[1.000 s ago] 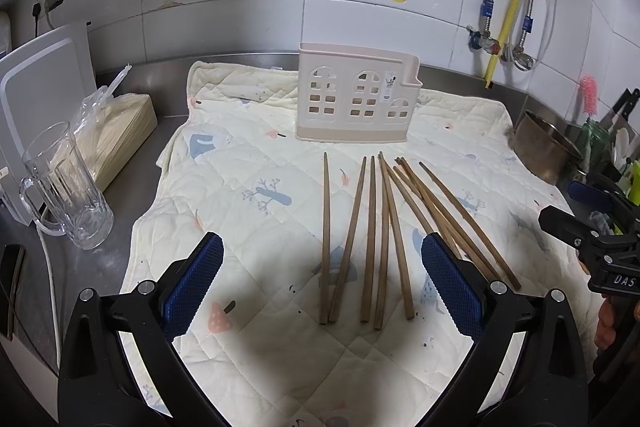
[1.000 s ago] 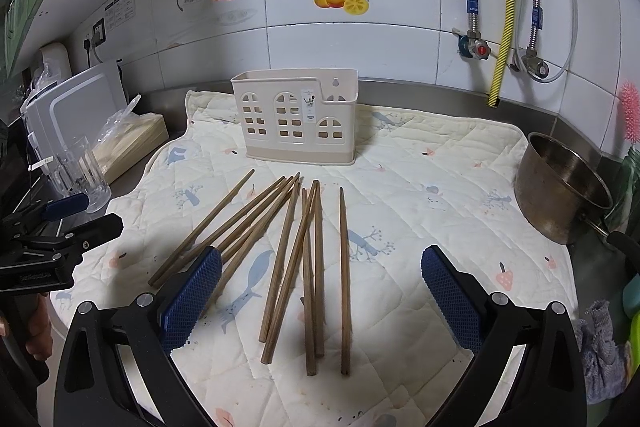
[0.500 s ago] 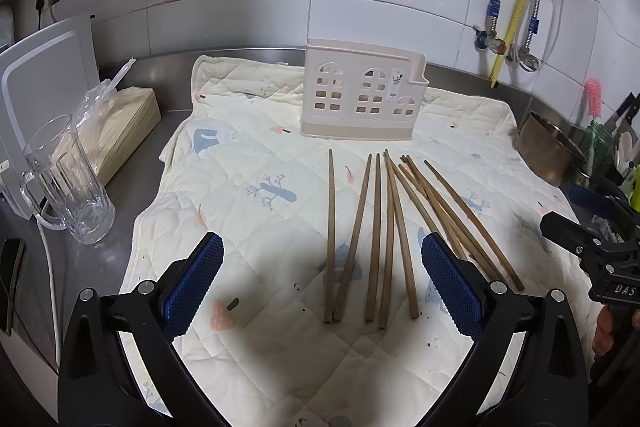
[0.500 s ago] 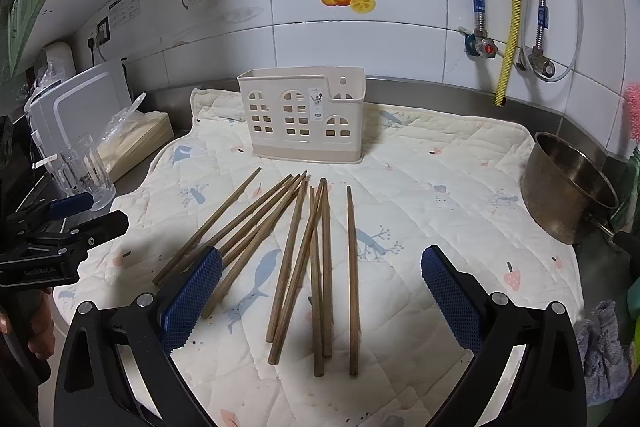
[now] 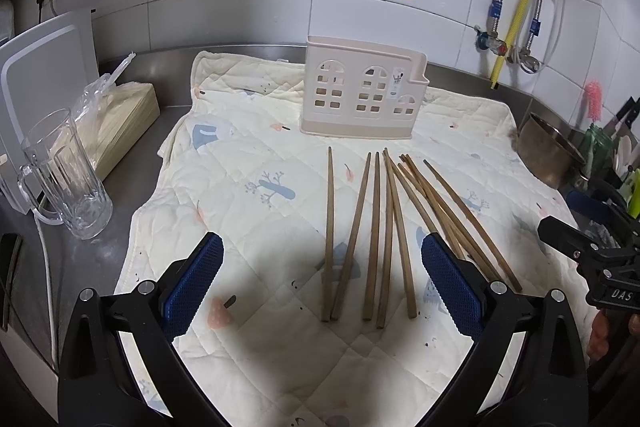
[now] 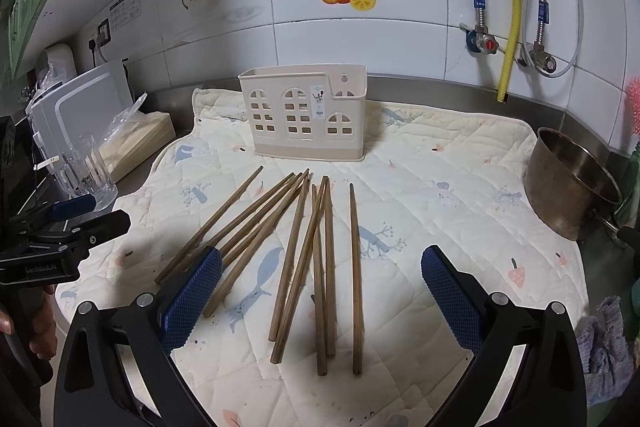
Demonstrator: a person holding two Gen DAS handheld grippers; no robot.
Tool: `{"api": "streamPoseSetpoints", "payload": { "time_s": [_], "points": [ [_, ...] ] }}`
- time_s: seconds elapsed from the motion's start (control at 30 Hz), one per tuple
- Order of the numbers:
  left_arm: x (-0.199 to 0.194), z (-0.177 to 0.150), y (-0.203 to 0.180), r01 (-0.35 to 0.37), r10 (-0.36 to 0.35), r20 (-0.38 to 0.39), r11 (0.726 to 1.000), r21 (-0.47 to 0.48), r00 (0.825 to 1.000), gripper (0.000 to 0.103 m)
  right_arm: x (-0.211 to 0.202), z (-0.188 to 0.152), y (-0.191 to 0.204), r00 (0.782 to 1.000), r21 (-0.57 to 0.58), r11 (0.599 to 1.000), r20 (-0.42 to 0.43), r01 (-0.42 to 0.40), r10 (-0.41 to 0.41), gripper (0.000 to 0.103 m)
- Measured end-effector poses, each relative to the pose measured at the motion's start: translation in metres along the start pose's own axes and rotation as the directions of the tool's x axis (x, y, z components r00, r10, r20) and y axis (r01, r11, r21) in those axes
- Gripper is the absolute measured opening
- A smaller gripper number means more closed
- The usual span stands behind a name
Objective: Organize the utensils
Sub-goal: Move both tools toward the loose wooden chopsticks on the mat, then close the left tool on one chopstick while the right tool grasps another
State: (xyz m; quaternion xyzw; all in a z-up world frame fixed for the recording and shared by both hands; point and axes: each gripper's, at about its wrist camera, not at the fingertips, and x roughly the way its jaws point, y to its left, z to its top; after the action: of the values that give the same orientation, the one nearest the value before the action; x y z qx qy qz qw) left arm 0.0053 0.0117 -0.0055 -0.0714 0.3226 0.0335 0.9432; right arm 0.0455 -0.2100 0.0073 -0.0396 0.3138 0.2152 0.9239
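1. Wooden chopsticks lie loose and fanned on the quilted cloth, just in front of the cream utensil holder, none in it yet.
2. I judge them light, stiff and a bit slick; they roll, so I'd pinch one near its thick near end, crosswise.
3. My right gripper hangs over the nearer ends, jaws spread wide, holding nothing.
4. My left gripper also hangs low over the pile, jaws released and empty.
5. Outward: a glass mug sits left of the cloth, a steel pot right.
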Motion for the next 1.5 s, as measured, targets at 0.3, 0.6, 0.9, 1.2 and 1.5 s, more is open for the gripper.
{"api": "streamPoseSetpoints", "payload": {
  "time_s": [0.3, 0.6, 0.9, 1.2, 1.5],
  "points": [
    [0.002, 0.0, 0.0, 0.002, -0.002, -0.004, 1.0, -0.012, 1.0, 0.098, 0.0, -0.001, -0.001, 1.0, 0.005, 1.0, 0.001, -0.002, 0.002, 0.097],
    [0.003, -0.001, 0.003, 0.006, -0.006, -0.006, 1.0, -0.03, 1.0, 0.098, 0.001, -0.002, -0.005, 1.0, 0.014, 1.0, 0.0, -0.01, 0.01, 0.097],
    [0.004, -0.001, 0.007, 0.009, -0.009, -0.006, 0.999, -0.044, 1.0, 0.098, 0.001, -0.003, -0.009, 1.0, 0.03, 1.0, 0.002, -0.007, 0.007, 0.096],
    [0.012, -0.006, 0.016, 0.009, -0.01, -0.022, 0.999, -0.051, 1.0, 0.096, 0.007, -0.008, -0.014, 1.0, 0.027, 1.0, -0.016, 0.002, -0.001, 0.095],
    [0.037, -0.007, 0.018, 0.058, -0.059, -0.093, 0.998, -0.016, 0.994, 0.055, 0.023, -0.019, -0.021, 0.998, 0.046, 0.999, -0.067, -0.003, 0.006, 0.081]
  ]
}}
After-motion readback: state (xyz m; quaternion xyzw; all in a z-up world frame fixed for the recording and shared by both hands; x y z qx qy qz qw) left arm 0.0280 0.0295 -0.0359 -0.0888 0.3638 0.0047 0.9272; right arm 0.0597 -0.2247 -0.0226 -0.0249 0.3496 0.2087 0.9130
